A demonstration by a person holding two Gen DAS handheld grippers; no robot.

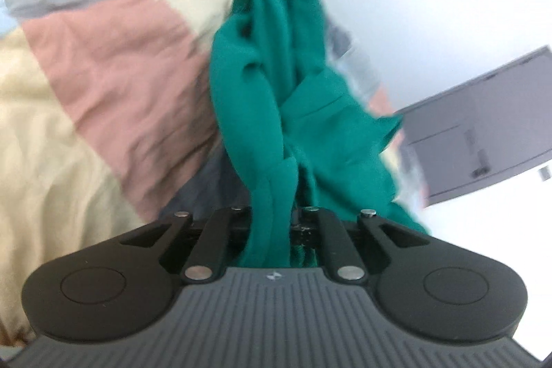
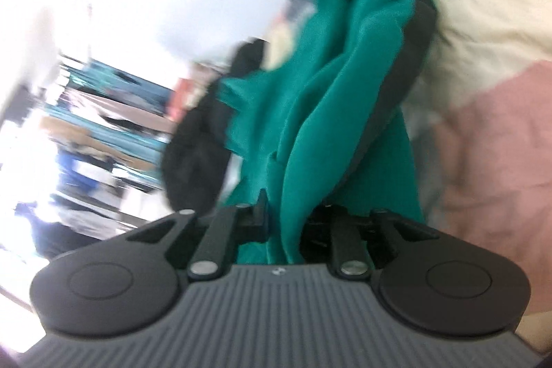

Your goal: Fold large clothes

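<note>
Closest to me in the left wrist view, my left gripper (image 1: 272, 230) is clamped on a bunched fold of the teal-green knit garment (image 1: 276, 85), which rises twisted and rope-like straight ahead and blocks most of what lies beyond the fingers. In the right wrist view, my right gripper (image 2: 286, 230) pinches another gathered part of the same teal-green knit garment (image 2: 327, 99); a dark band of fabric runs along its right edge.

Behind the cloth, the left camera shows the quilted bedspread in cream, dusty pink and grey blocks (image 1: 103, 75) spreading to the left, with a black rounded shape at the top edge that I cannot identify. To the right it shows a white wall and a grey flat panel (image 1: 483, 126) tilted across the frame.

The right camera alone shows the bedspread (image 2: 483, 126) on its right side, a black bulky object (image 2: 196, 143) left of the garment, and blurred shelving with blue and brown stripes (image 2: 103, 126) far left.

Both views are tilted and smeared, so both grippers are canted.
</note>
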